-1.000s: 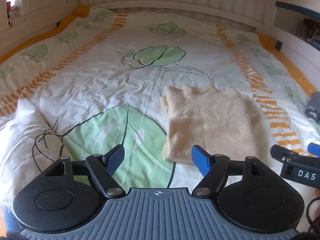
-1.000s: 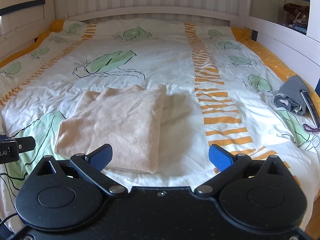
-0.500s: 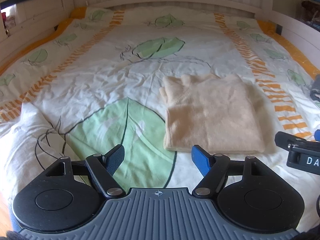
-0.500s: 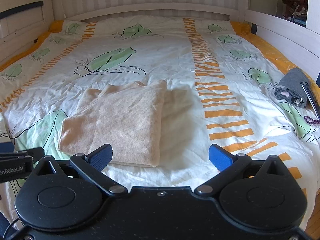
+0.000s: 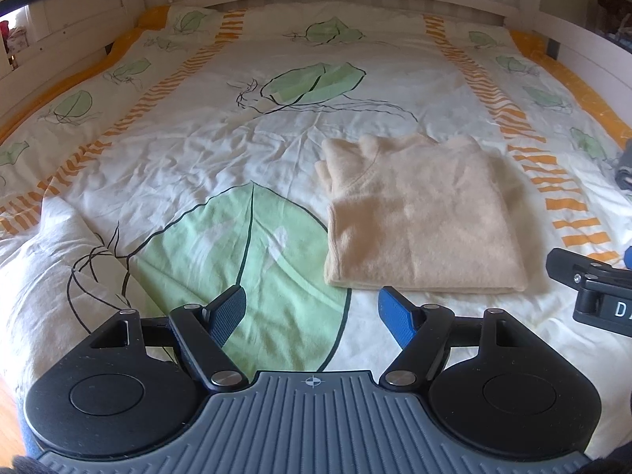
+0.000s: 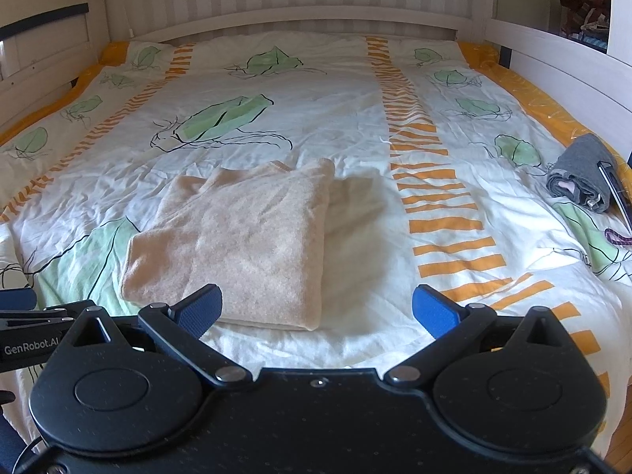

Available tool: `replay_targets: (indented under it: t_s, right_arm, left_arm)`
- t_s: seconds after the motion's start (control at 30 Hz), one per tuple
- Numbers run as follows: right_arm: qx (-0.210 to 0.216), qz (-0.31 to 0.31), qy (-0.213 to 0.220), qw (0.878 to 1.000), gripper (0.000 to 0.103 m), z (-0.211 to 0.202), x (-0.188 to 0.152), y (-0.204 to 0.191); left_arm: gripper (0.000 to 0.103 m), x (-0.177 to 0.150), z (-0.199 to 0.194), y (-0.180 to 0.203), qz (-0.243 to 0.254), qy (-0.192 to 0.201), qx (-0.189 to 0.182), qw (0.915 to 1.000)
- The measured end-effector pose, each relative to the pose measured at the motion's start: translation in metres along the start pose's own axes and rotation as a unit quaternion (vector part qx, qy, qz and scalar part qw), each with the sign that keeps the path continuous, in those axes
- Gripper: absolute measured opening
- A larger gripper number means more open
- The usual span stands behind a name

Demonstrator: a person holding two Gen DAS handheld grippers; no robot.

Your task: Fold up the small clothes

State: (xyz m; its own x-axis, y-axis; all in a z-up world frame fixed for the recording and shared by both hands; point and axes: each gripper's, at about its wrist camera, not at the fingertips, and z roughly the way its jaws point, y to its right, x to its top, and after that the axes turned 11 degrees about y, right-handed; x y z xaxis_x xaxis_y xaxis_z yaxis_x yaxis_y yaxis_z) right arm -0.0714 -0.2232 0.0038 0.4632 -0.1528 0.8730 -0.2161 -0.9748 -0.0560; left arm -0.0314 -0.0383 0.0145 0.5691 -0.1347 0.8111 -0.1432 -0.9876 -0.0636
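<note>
Left wrist view: showed left gripper [image 5: 312, 312] w/ fingers spread apart, empty, hovering short of the sweater's near edge. Found beige sweater [image 5: 422, 217] folded into a neat rectangle, lying flat on the leaf-print duvet [image 5: 245, 142], fwd and right. Right wrist: showed right gripper [image 6: 318, 306] also wide apart, empty, just over the sweater's [image 6: 237, 241] near edge. Probably both held back because fold looked finished. Noted grey bundle [image 6: 582, 173] near right rail, prob. set aside.
</note>
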Motion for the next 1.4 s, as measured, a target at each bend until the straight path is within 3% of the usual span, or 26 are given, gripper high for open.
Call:
replay_targets:
  t_s: [1.4]
  right_arm:
    - [0.008, 0.007, -0.011, 1.0, 0.102, 0.0084, -0.0038, -0.0019]
  left_arm:
    - [0.073, -0.0015, 0.0059, -0.0018, 0.0, -0.019, -0.006, 0.9998]
